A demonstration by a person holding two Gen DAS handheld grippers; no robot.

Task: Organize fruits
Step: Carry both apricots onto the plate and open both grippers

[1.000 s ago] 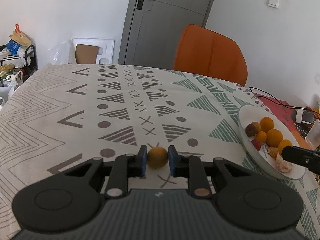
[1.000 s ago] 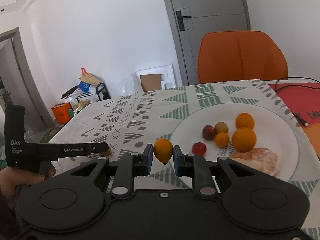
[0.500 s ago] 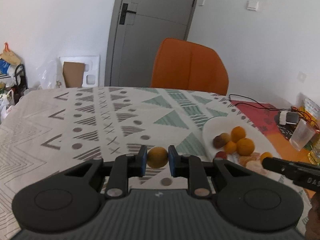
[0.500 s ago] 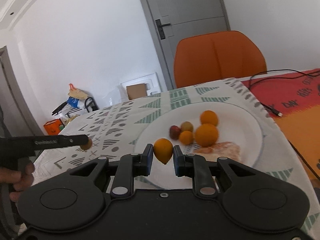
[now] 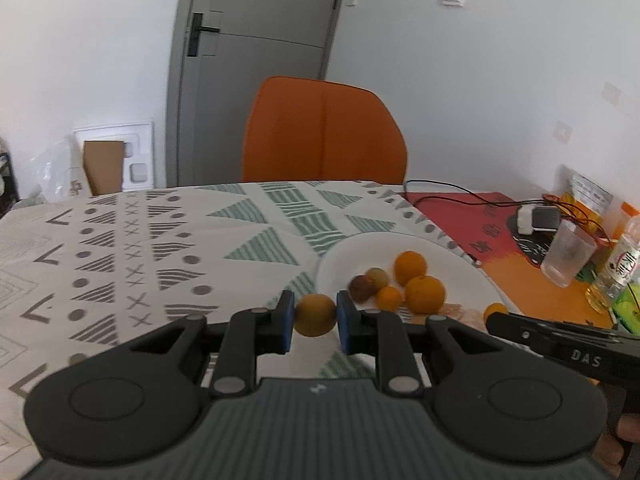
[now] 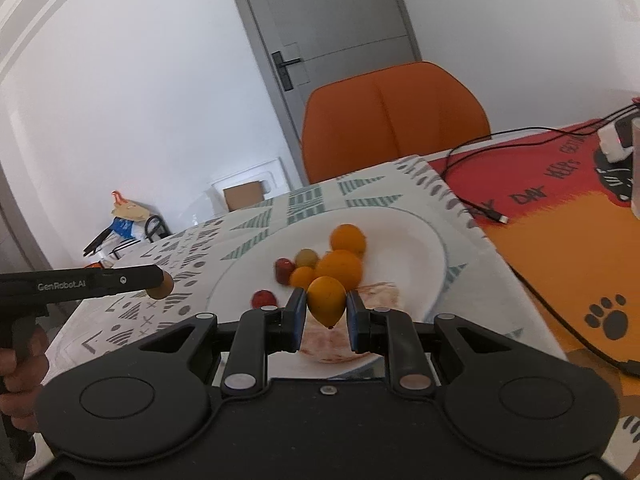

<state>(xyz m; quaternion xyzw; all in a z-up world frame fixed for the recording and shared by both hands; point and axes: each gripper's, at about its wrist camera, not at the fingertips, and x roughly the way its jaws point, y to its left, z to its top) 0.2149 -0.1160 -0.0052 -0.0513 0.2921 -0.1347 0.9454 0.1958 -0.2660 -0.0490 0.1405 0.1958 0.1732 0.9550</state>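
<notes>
My left gripper [image 5: 316, 316] clamps a dull orange fruit [image 5: 315, 314] above the cloth [image 5: 120, 256], just beside the plate [image 5: 344, 256]. My right gripper [image 6: 327, 312] pinches a yellow-orange fruit [image 6: 326, 304] over the plate's near rim.

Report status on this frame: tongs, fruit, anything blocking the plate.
Left tongs shut on a brownish-orange fruit. Right tongs shut on a yellow-orange fruit, over the white plate. Nothing in the way.
</notes>
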